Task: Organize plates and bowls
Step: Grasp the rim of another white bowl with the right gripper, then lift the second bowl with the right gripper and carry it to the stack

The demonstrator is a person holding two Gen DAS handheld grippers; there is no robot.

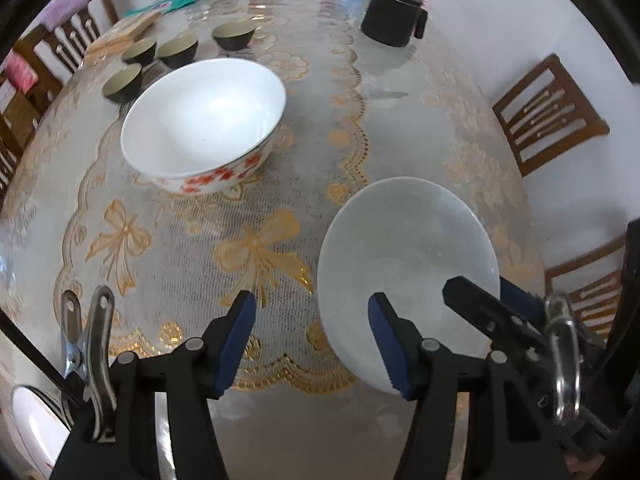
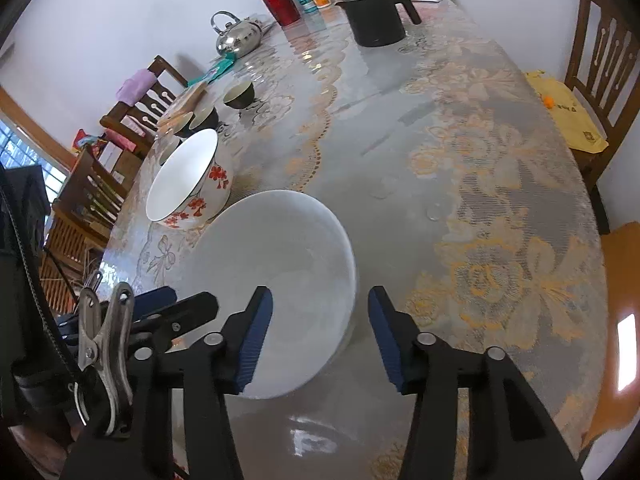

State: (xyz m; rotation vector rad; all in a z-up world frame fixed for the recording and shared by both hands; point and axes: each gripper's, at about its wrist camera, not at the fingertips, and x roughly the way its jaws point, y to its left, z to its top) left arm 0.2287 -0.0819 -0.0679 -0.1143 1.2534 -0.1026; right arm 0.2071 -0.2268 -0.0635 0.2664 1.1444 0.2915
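resting: plain white bowl (image 1: 404, 256) is seen on the table (image 1: 400, 92), at 5 o'clock from the floral bowl (image 1: 204, 120)
left gripper (image 1: 312, 344): jaws held apart, nothing clamped
right gripper (image 2: 320, 336): jaws apart, plain bowl's near rim seen between them, contact cannot be told
far left: 4 small dark bowls (image 1: 234, 36) grouped at 11 o'clock

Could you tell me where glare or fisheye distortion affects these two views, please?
Left wrist: the table bulges like a dome, with glare streaks at its far end. Right wrist: a bright reflection sits on the tablecloth's near edge, the chair bows, and the plain bowl stays sharp.
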